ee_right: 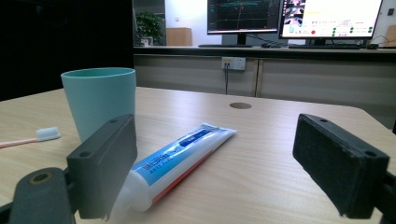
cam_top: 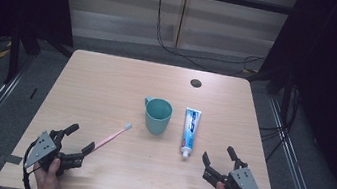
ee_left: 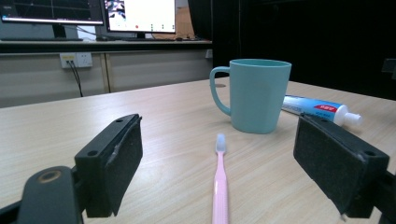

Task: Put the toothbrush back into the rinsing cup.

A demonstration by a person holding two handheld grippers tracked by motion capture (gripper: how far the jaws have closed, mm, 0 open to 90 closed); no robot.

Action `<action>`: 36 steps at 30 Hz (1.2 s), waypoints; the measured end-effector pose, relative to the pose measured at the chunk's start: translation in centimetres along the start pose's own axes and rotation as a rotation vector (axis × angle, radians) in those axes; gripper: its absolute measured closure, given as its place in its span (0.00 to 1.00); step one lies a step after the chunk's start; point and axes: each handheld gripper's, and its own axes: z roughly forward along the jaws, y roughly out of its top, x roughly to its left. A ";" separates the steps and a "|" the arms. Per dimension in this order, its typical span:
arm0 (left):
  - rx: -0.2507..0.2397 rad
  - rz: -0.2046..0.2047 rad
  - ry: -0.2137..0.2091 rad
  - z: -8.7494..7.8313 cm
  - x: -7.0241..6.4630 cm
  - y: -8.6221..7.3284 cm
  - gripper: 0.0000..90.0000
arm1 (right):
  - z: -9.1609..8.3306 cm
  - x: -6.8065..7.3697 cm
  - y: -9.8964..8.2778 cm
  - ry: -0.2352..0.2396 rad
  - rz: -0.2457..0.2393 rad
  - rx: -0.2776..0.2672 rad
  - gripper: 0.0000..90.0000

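A teal mug [cam_top: 158, 116] stands upright mid-table, handle to the far left. A pink toothbrush [cam_top: 112, 136] lies left of it, bristles toward the mug. A white and blue toothpaste tube [cam_top: 189, 132] lies right of the mug, cap toward me. My left gripper [cam_top: 79, 142] rests open at the front left, its jaws either side of the toothbrush handle [ee_left: 219, 186], with the mug [ee_left: 254, 95] beyond. My right gripper [cam_top: 220, 159] is open at the front right, facing the tube [ee_right: 175, 161] and the mug [ee_right: 99, 100]. Its jaws hold nothing.
The wooden table [cam_top: 107, 85] has a round cable hole [cam_top: 196, 83] near its far right edge. Dark frame posts stand at both sides. Monitors [ee_right: 327, 18] sit on a counter beyond the table. Cables [cam_top: 183, 51] hang behind the far edge.
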 end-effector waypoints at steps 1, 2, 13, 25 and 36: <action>0.004 0.004 -0.012 0.0 0.0 0.0 0.17 | 0.0 0.0 0.0 0.001 0.000 0.000 0.14; 0.010 0.010 -0.009 0.1 0.0 0.0 0.17 | 0.0 0.0 0.0 0.001 -0.001 0.001 0.15; 0.008 -0.033 -0.032 0.1 0.2 0.0 0.17 | 0.0 0.0 0.0 0.005 -0.002 0.002 0.15; 0.070 -0.105 -0.041 0.4 0.5 1.3 0.25 | 0.0 0.0 0.0 -0.003 0.005 -0.002 0.14; 0.148 -0.113 -0.083 1.6 0.0 2.7 0.33 | -0.1 0.1 0.0 -0.043 0.004 -0.013 0.14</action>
